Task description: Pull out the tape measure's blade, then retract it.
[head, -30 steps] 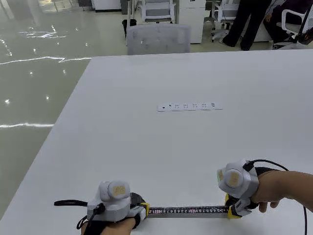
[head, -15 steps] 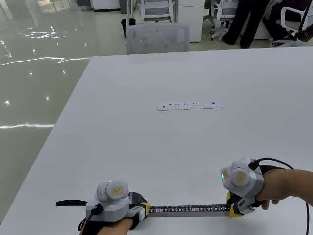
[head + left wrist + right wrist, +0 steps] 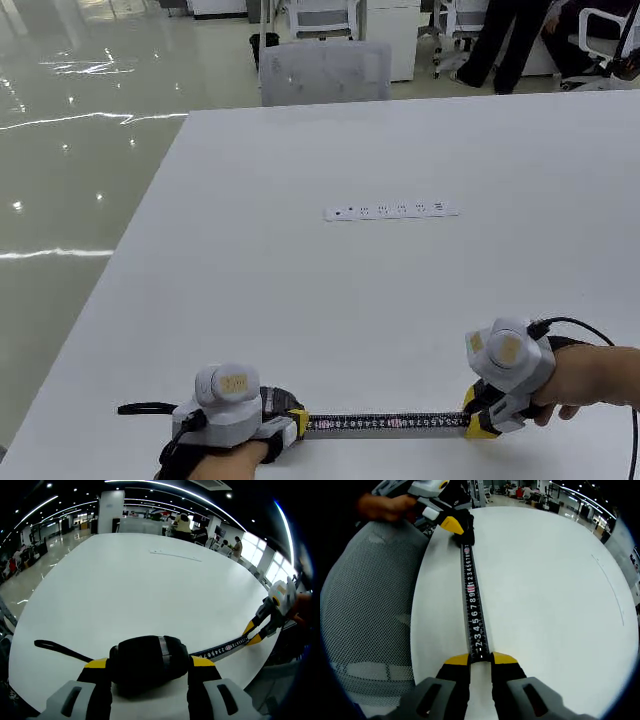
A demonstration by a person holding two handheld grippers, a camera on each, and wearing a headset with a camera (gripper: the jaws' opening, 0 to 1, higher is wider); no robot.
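Blk tape case, blk blade w/ white nums, right claw yellow-tipped

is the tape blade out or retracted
Out: the blade stretches from the case in the left gripper to the right gripper, which pinches its end.

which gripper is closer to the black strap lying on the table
Left. The left gripper clamps the case the black strap trails from; the right gripper holds the blade tip, far across.

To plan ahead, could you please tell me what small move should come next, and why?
Probably ease the right claw back toward the case, grip kept. The blade is already out, straight, its tip pinched in that claw, the case clamped in the left claw, so retracting seems due.
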